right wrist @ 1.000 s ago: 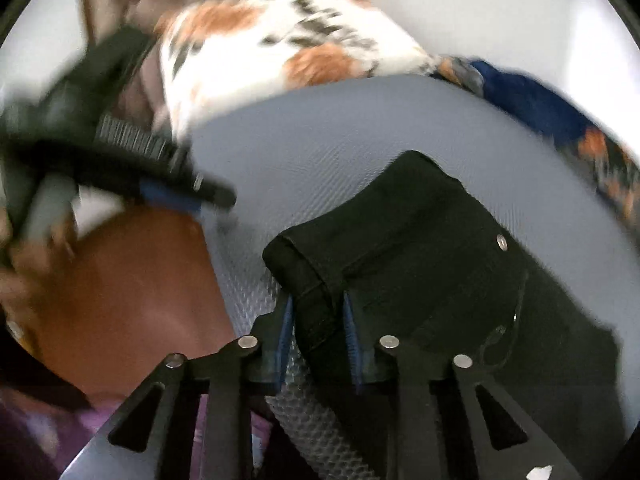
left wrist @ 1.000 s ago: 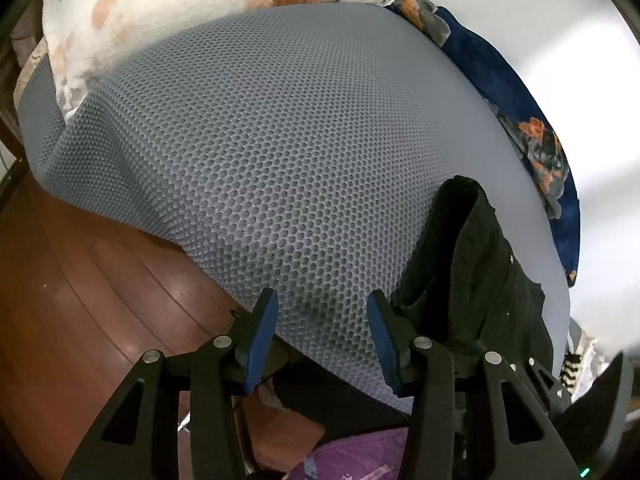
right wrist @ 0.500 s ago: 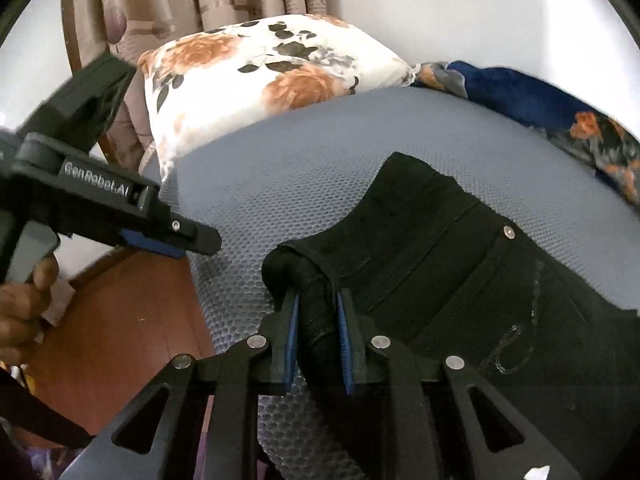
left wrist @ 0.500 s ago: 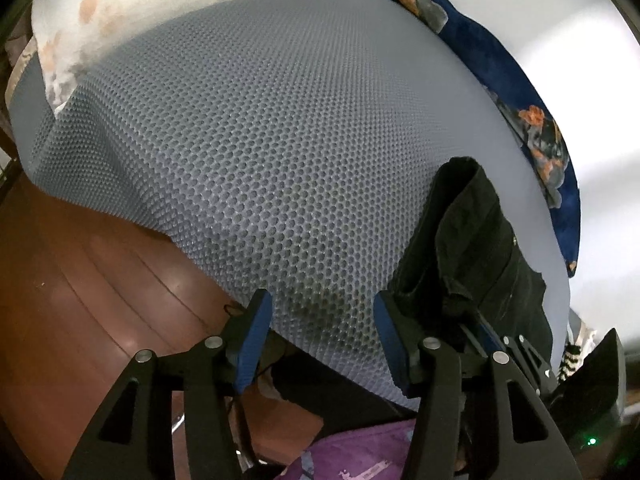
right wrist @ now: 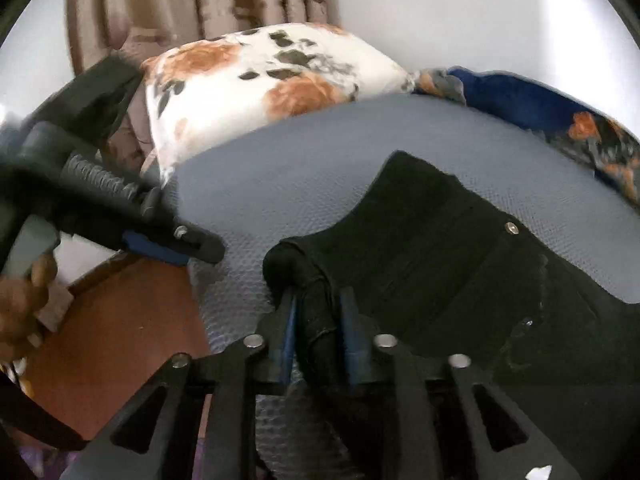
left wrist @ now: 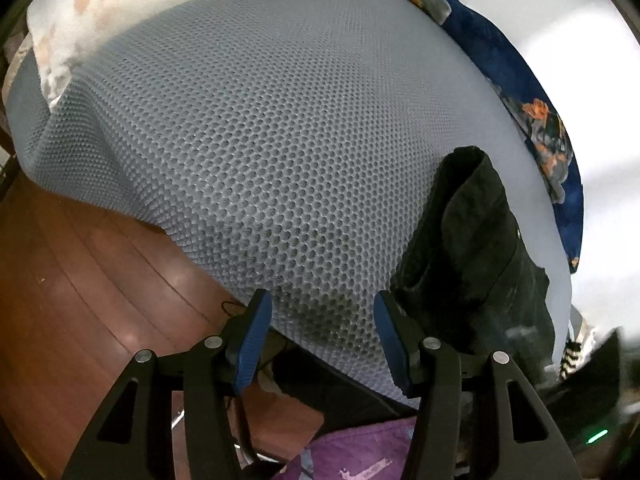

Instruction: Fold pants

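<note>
Your right tool [right wrist: 318, 326], jaws just easing apart, straddles the black pants [right wrist: 460, 272] folded edge; release cleanly while your left tool [left wrist: 322, 336] waits half-open and empty.

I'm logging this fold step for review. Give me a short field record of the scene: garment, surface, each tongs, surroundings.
garment: black pants, folded, lying on the bed
surface: grey mesh mattress cover
right tongs: jaws have just been opening, the bunched pants edge between the pads
left tongs: open, nothing between them, beside the pants at the bed edge
surroundings: floral pillow, dark blue floral cloth, wooden floor
</note>
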Demonstrator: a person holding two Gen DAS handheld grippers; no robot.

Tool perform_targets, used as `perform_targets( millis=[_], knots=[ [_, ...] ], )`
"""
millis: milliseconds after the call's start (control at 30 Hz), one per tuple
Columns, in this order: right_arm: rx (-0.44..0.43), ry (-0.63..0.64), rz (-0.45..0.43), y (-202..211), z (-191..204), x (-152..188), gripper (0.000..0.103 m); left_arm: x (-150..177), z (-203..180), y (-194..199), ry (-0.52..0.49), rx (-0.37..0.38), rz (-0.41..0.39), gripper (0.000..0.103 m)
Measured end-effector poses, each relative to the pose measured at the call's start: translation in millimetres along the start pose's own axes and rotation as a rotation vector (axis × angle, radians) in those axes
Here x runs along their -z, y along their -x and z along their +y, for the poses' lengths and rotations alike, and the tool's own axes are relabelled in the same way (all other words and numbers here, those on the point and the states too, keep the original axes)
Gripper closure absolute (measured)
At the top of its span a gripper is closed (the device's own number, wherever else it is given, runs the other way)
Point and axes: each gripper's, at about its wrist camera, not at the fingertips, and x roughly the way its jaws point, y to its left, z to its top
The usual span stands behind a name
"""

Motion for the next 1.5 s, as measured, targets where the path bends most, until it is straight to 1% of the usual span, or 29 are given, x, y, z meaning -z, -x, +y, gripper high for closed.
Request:
perform_targets(
  millis=[67,100,167,200,267,433,533,600,633,667,733,767,867,900,967,1000,1033,1067,1100,1133,1167,1200,1267,1300,1367,1400,1433,1467,1500],
  knots=[
    [-0.037,-0.003,0.036,-4,-1,-1,0.059,0,-2,0,-0.008,-0.008,-0.002,0.049],
    [-0.057,-0.012,0.041,-3,-3,-3,0.056,0,-3,-1,-0.009,-0.009,-0.002,0.049],
    [-0.089,-0.035,0.041,0,-6,-5,0.038,0,-4,-1,-0.012,-0.005,0.002,0.049],
    [-0.132,-0.071,0.031,4,-11,-6,0.037,-1,-5,-2,-0.013,-0.003,0.001,0.049],
    [-0.207,-0.166,-0.010,14,-27,-8,0.037,-1,-7,-1,-0.022,0.002,-0.004,0.049],
    [-0.311,-0.324,-0.080,42,-65,-9,0.037,3,-23,6,-0.112,0.030,-0.030,0.049],
    [-0.331,-0.373,-0.058,59,-86,-1,0.036,3,-32,8,-0.162,0.117,-0.012,0.049],
    [-0.304,-0.366,-0.047,73,-94,8,0.036,-7,-45,7,-0.226,0.201,0.018,0.049],
    [-0.297,-0.367,-0.046,77,-97,11,0.036,-15,-53,7,-0.267,0.217,0.023,0.049],
    [-0.293,-0.374,-0.043,83,-100,16,0.036,-24,-66,6,-0.347,0.203,0.010,0.049],
    [-0.271,-0.378,-0.039,91,-106,24,0.036,-38,-85,0,-0.461,0.149,-0.004,0.048],
    [-0.250,-0.375,-0.038,94,-108,29,0.036,-47,-95,-8,-0.512,0.135,0.010,0.048],
    [-0.222,-0.395,-0.026,97,-119,40,0.036,-65,-112,-33,-0.576,0.195,0.085,0.048],
    [-0.216,-0.409,-0.026,98,-123,44,0.036,-71,-118,-43,-0.595,0.186,0.101,0.048],
    [-0.203,-0.425,-0.031,99,-130,47,0.037,-76,-125,-54,-0.648,0.155,0.101,0.048],
    [-0.195,-0.430,-0.032,99,-134,48,0.037,-77,-129,-58,-0.667,0.157,0.110,0.048],
    [-0.190,-0.434,-0.032,100,-137,50,0.037,-78,-131,-59,-0.674,0.195,0.121,0.050],
    [-0.187,-0.440,-0.032,101,-141,53,0.037,-76,-133,-56,-0.684,0.221,0.119,0.055],
    [-0.184,-0.448,-0.030,101,-144,54,0.037,-74,-138,-53,-0.715,0.232,0.098,0.069],
    [-0.182,-0.456,-0.026,99,-147,55,0.037,-72,-144,-50,-0.751,0.210,0.080,0.073],
    [-0.181,-0.465,-0.020,96,-150,57,0.037,-71,-151,-52,-0.791,0.180,0.073,0.075],
    [-0.181,-0.474,-0.013,93,-153,59,0.037,-70,-155,-54,-0.803,0.173,0.077,0.077],
    [-0.180,-0.480,-0.009,89,-154,62,0.037,-74,-158,-61,-0.802,0.168,0.094,0.080],
    [-0.179,-0.483,-0.006,88,-152,64,0.037,-75,-157,-59,-0.803,0.177,0.085,0.083],
    [-0.179,-0.488,-0.008,87,-151,69,0.038,-78,-164,-51,-0.815,0.185,0.035,0.087],
    [-0.176,-0.489,-0.012,86,-150,72,0.038,-81,-170,-42,-0.825,0.190,-0.009,0.089],
    [-0.173,-0.494,-0.013,85,-149,74,0.038,-80,-169,-32,-0.829,0.207,-0.044,0.091],
    [-0.177,-0.505,-0.013,83,-150,78,0.039,-82,-173,-20,-0.828,0.248,-0.082,0.091],
    [-0.178,-0.512,-0.021,83,-151,79,0.039,-83,-177,-17,-0.834,0.259,-0.096,0.093]
  ],
)
